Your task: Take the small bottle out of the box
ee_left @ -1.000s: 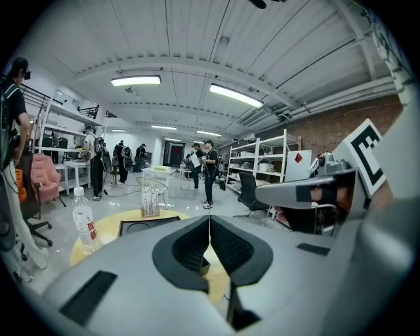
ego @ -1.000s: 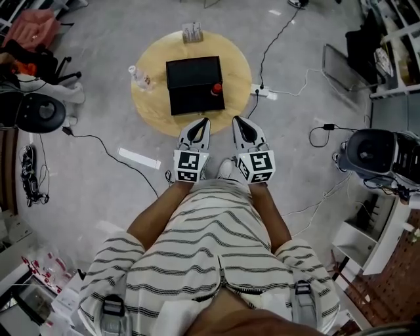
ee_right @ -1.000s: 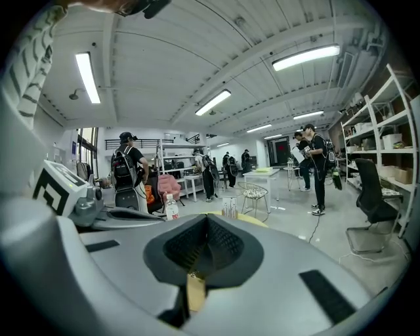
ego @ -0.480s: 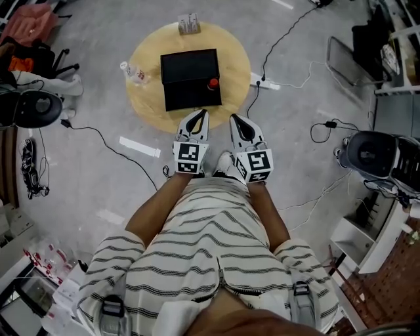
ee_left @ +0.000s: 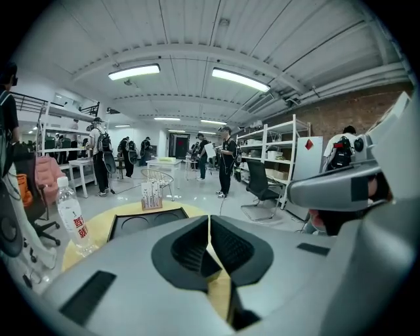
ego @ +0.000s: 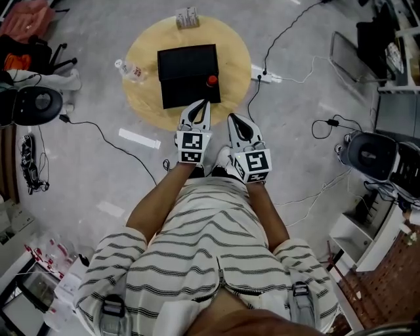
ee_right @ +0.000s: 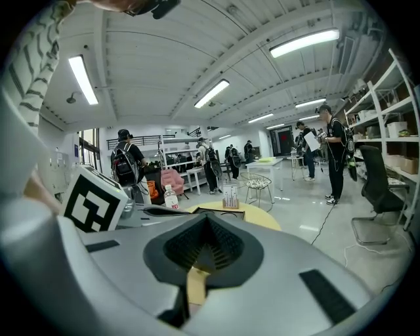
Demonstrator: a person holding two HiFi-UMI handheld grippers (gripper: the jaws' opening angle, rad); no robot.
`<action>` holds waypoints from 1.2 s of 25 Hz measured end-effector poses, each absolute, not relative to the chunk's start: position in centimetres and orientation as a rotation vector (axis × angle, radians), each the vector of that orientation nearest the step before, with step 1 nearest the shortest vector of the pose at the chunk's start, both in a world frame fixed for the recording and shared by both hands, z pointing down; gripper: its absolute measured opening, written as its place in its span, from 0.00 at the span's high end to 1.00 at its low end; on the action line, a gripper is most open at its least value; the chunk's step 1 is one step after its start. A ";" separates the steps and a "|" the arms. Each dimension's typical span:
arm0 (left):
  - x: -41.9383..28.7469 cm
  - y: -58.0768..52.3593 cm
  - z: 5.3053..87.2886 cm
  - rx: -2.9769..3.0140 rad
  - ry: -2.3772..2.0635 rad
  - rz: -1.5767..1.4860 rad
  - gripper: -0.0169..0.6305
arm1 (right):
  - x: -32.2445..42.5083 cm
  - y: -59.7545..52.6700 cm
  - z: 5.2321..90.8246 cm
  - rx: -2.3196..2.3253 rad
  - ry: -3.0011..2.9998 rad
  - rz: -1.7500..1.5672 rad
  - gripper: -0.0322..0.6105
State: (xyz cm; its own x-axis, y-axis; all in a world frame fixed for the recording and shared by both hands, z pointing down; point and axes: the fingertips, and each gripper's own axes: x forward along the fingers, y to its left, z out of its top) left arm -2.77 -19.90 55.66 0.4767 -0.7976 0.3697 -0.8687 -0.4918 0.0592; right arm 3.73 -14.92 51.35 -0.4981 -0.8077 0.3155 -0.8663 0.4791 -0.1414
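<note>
Round wooden table (ego: 236,65): black box (ego: 187,75) at centre; clear water bottle (ego: 130,69) upright at left edge; small printed carton (ego: 188,18) at far edge.

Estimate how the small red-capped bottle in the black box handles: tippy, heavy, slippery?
Probably light: the small bottle looks tiny beside the black box. It seems to stand cap-up at the box's right edge, so a sideways nudge could tip it, and a round body may then roll. Slipperiness cannot be judged at this size.
</note>
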 end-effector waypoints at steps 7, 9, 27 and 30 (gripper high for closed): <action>-2.5 -21.6 57.7 2.468 -1.416 0.457 0.94 | 3.8 -15.1 52.4 1.436 -2.505 0.444 0.92; -2.4 -21.9 58.5 2.460 -1.415 0.466 0.94 | 4.0 -14.9 52.8 1.434 -2.499 0.452 0.92; -0.9 -25.5 62.6 2.405 -1.422 0.527 0.80 | 4.9 -13.9 54.5 1.421 -2.463 0.503 0.92; -0.9 -26.3 63.2 2.392 -1.430 0.527 0.79 | 4.9 -13.9 54.7 1.419 -2.459 0.510 0.92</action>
